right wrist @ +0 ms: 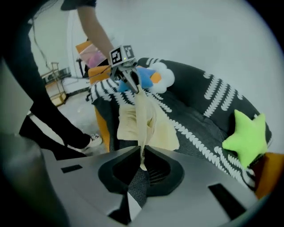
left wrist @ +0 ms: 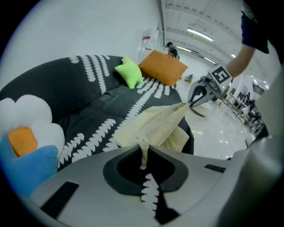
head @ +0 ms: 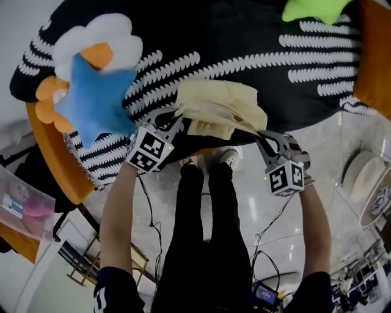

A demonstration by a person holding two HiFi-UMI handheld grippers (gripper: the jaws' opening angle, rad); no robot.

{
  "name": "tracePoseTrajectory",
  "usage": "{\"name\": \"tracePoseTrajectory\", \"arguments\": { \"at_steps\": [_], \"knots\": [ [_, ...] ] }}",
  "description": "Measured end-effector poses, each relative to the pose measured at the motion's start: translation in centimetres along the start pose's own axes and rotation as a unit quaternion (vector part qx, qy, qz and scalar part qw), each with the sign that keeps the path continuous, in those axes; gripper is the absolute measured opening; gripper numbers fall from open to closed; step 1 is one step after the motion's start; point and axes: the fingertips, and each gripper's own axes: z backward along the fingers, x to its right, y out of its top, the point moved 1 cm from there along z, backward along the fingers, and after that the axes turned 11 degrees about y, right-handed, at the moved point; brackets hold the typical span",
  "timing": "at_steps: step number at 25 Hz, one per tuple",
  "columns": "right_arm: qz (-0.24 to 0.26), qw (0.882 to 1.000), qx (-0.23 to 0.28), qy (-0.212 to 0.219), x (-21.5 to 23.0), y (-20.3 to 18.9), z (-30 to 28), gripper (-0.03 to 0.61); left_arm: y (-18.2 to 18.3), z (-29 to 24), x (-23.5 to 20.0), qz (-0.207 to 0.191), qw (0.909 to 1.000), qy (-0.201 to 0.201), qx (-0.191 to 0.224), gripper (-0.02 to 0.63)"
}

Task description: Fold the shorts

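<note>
Nearest: person's legs in black trousers (head: 201,232), white shoes (head: 229,158) on the glossy floor (head: 253,189). Bare forearms reach out to both tongs.

Left gripper (head: 177,117) is clenched on one corner of the pale yellow shorts (head: 220,105); the left gripper view shows cloth pinched between its toothed jaws. Right gripper (head: 259,134) is clamped the same way on the other corner, with a strip of fabric running out of its closed jaws.

The shorts are pulled taut between the two grippers. They sit bunched at the front edge of the black sofa (head: 244,30) with white leaf-like stripes, one flap drooping over the edge.

Further back, left: blue star cushion (head: 91,101) touching a white flower cushion (head: 101,33) with an orange centre. Far right: green star cushion (head: 311,9) just beside an orange cushion (head: 374,55).
</note>
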Motion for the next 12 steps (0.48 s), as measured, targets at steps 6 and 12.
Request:
{"name": "tracePoseTrajectory", "arguments": {
  "at_steps": [6, 12],
  "knots": [
    [0.034, 0.998, -0.055, -0.013, -3.7, -2.6, -4.4, 0.038, -4.4, -1.3, 2.2, -0.024, 0.9994, -0.005, -0.025, 0.032],
    [0.115, 0.986, -0.12, -0.026, -5.5, -4.7, -6.3, 0.052, -9.6, -0.6, 3.9, -0.066, 0.9915, -0.049, -0.101, 0.226]
  ]
}}
